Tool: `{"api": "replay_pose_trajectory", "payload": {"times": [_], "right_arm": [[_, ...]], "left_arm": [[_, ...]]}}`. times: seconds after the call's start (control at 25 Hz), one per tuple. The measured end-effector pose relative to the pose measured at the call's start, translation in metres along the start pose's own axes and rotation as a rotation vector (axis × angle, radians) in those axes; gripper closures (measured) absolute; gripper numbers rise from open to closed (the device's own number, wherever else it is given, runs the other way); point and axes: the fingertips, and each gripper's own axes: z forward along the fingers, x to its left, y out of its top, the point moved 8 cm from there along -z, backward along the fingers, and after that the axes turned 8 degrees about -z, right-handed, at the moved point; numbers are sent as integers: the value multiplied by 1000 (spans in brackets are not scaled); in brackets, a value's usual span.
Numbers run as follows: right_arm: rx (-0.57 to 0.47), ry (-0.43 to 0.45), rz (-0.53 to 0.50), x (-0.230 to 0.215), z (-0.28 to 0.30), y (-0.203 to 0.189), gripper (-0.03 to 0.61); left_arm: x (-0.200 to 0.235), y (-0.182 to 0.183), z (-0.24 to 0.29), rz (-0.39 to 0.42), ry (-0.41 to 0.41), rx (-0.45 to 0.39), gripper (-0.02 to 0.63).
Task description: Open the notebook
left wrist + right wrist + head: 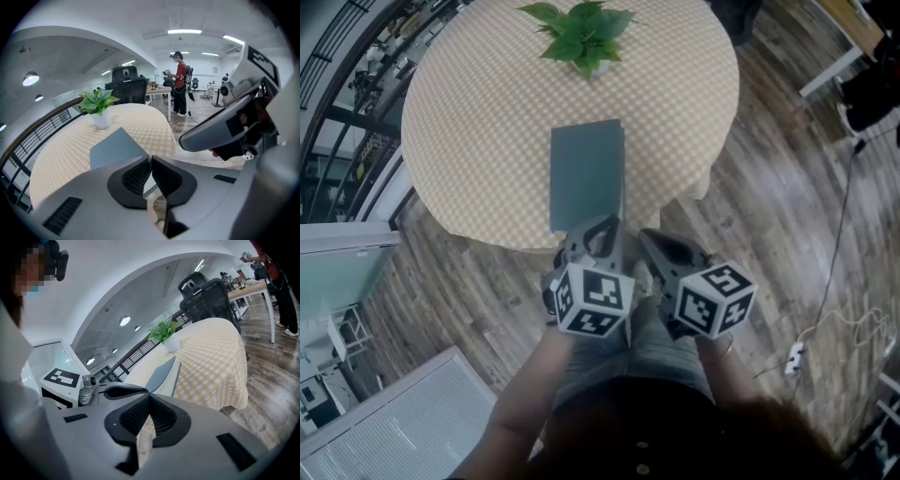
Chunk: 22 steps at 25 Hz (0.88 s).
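Observation:
A grey notebook (586, 173) lies at the near edge of the round table (469, 122), which has a yellow checked cloth. My left gripper (598, 230) is at the notebook's near edge. In the left gripper view its jaws (150, 159) are pinched together on the cover's edge, with the notebook (115, 147) just beyond. In the right gripper view the cover (164, 373) stands lifted off the white pages, with the left gripper's finger (124, 391) at its corner. My right gripper (652, 239) hovers just right of it, off the table's edge. Its jaws (149, 398) are shut with nothing between them.
A potted green plant (581, 37) stands at the table's far side. Dark railing (337, 66) runs along the left. On the wood floor at right lie a cable and power strip (794, 356). A black office chair (126, 86) and a person (180, 82) stand beyond the table.

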Motion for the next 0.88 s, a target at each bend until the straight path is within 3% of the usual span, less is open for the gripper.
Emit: {"api": "replay_pose_trajectory", "payload": {"times": [0.24,0.44,0.88], "right_arm": [[-17,-33,-8,16,16,6,568],[-61,-56,13,40,32,13,568],[-89,-80,-31,96,81,23,568]], "left_arm": [[17,-2,-20,-69,-72,-59,583],[35,-3,-43,-79,-117,-115,584],[100,-12,-86,-263,-232,-246,584]]}}
